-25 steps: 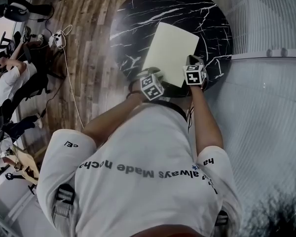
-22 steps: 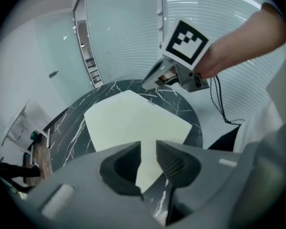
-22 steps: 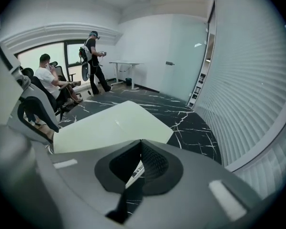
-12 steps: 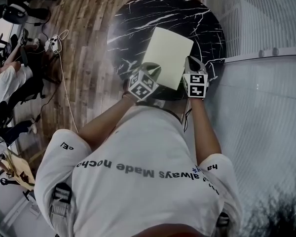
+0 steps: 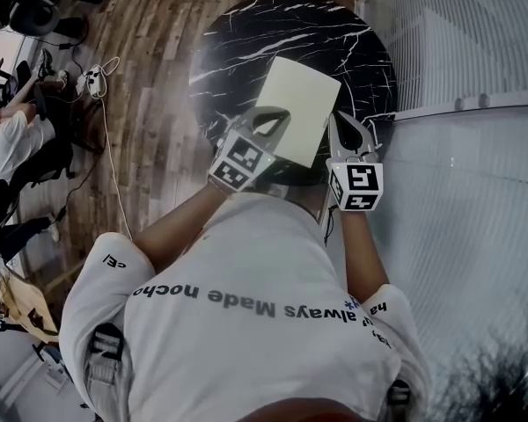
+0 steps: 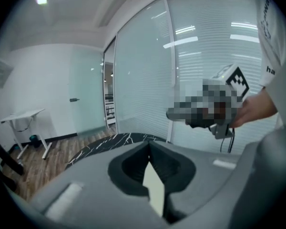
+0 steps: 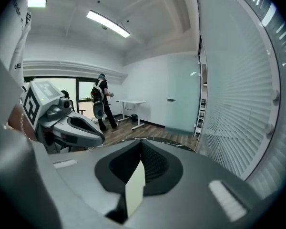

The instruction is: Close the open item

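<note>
Both tongs are clenched on the near edge of one pale yellow-green flap (image 5: 301,104). The left gripper (image 5: 280,118), whose jaws have just been closing, pinches its left corner, and the right gripper (image 5: 337,121) pinches its right corner. A thin sliver of the sheet shows between each pair of jaws. The flap hangs tilted above the round black marble table (image 5: 246,42), towards the side by the glass wall (image 5: 458,51); what lies under it is hidden. I judge it to be the leaf of the open item, lifted for folding over. Each grip holds only a thin edge, so the flap could slide out. Uneven travel of the two hands would twist or crease it.
</note>
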Tool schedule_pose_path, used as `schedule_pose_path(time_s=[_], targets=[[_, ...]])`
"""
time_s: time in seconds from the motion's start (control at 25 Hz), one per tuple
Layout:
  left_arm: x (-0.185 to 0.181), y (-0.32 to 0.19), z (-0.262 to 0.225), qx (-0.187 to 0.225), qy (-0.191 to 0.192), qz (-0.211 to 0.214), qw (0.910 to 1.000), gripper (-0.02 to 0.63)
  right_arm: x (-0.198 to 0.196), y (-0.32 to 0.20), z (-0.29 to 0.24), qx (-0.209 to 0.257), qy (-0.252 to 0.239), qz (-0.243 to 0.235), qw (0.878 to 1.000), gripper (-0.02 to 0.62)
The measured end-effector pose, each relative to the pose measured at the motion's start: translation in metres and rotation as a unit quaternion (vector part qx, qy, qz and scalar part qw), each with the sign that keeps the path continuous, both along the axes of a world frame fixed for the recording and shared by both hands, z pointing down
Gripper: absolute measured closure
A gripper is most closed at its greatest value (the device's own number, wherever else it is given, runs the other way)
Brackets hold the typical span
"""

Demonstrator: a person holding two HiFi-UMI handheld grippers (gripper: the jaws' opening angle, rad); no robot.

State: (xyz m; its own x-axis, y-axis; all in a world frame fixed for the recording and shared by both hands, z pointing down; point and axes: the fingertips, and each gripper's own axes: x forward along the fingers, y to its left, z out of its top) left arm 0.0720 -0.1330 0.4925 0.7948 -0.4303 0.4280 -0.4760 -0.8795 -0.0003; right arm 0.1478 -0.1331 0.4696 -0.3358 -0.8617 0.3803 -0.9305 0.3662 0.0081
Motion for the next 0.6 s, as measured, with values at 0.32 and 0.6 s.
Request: schedule_pose_path(time_s=[0.32,0.6], targets=[[-0.004,-0.002,-0.077,0.027,0.096,-0.004,0.995,0.603,-0.008,0.02,-0.068,0.039,-0.032,-0.013,0.999,0.595],[-0.003,0.005,-0.123,0.029,0.155,0.012,0.9875,0.603,-0.018,0.033,-0.101,0.064,-0.042,-0.021,0.997,0.595]])
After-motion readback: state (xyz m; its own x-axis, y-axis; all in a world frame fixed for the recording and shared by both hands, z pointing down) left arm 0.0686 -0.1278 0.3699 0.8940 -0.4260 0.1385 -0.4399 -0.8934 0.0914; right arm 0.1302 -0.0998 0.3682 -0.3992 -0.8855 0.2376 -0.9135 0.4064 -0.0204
